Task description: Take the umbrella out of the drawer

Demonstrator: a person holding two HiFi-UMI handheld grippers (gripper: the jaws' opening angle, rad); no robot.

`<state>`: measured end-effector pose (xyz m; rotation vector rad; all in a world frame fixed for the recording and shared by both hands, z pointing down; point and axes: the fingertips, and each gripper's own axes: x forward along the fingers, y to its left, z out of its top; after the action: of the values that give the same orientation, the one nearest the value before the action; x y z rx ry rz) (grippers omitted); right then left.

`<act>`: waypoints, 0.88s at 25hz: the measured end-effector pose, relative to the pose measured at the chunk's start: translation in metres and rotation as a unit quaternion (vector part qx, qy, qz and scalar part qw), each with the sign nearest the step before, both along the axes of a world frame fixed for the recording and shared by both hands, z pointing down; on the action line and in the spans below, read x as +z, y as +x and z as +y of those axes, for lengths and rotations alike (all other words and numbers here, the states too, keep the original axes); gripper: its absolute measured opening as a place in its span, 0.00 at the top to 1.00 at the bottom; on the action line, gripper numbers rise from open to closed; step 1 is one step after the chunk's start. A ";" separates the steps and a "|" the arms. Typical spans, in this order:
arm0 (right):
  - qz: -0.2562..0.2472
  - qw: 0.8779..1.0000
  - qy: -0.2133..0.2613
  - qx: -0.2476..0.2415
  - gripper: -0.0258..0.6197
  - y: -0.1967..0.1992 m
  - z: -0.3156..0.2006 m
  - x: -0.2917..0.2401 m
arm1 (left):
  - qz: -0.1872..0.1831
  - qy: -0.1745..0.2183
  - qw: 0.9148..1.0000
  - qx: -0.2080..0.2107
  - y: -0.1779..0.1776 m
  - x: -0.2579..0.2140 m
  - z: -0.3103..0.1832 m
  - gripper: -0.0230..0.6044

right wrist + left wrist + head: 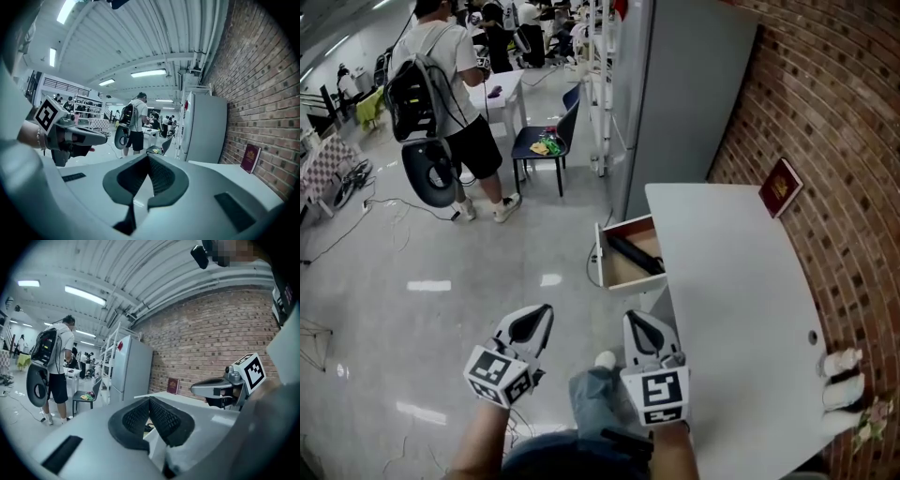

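Note:
The black folded umbrella (636,253) lies in the open wooden drawer (603,255) on the left side of the white table (741,309). Both grippers hover low in the head view, short of the drawer and apart from it. My left gripper (542,315) is shut with nothing between its pads (140,416). My right gripper (636,322) is also shut and empty, close to the table's near left edge. In the left gripper view the right gripper (197,389) shows at the right; in the right gripper view the left gripper (105,136) shows at the left.
A red book (780,187) leans on the brick wall at the table's far end. A grey fridge (675,103) stands just beyond the table. A person with a backpack (441,84) and a blue chair (546,141) are further off. White objects (842,375) sit at the table's right edge.

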<state>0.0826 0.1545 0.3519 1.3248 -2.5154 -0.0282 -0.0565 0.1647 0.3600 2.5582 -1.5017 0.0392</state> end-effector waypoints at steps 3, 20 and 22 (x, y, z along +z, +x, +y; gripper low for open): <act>0.002 1.000 -0.007 0.005 0.97 0.000 -0.038 0.010 | -0.001 -0.003 1.000 -0.012 -0.010 0.003 -0.039 0.97; 0.018 0.994 -0.101 0.027 0.97 0.018 -0.260 0.075 | -0.017 -0.055 0.997 -0.045 -0.020 0.039 -0.280 0.97; 0.018 0.992 -0.121 0.035 0.97 0.023 -0.277 0.085 | -0.014 -0.071 0.997 -0.042 -0.018 0.050 -0.293 0.97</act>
<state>0.1058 -0.1224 0.4369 1.2984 -2.3536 0.2569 -0.0745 -0.1279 0.4104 2.3918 -1.5556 0.1652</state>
